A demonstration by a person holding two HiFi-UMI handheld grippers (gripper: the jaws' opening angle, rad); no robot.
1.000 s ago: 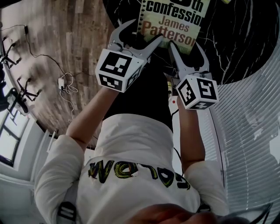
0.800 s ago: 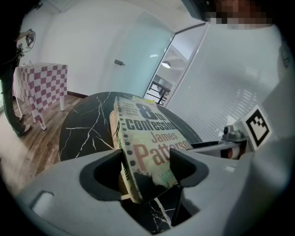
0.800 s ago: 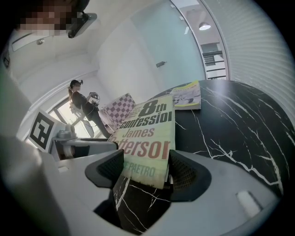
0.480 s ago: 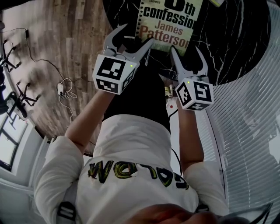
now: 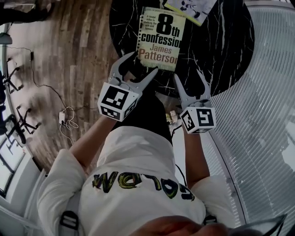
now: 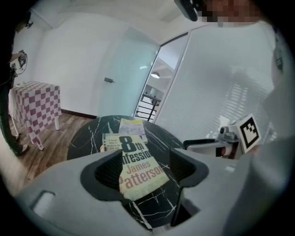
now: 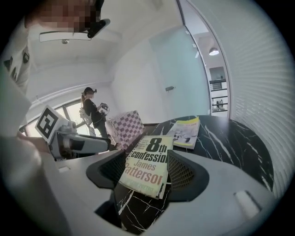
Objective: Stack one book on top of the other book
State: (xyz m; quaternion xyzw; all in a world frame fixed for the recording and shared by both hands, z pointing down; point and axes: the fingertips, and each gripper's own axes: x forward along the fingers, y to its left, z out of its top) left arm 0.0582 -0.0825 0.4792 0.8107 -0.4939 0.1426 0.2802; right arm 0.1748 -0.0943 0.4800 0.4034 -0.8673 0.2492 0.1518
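The left gripper [image 5: 142, 63] was held spread and empty. The jaws of the right gripper [image 5: 187, 74] were being closed on nothing, near the paperback [image 5: 159, 39].

Left gripper [image 5: 145, 61] and right gripper [image 5: 187, 74] have both lifted up and back off the book [image 5: 159, 39], right jaws closing a bit on nothing.

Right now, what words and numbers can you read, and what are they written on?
"8th confession": big black print on the cream paperback book lying on the round black marble table.
"James Patterson": red print lower on the same cover.
Small print at that cover's top: too small to read.
Thin yellow-edged booklet behind it: print too small to read.
Yellow letters on the person's white shirt: upside down, unclear.
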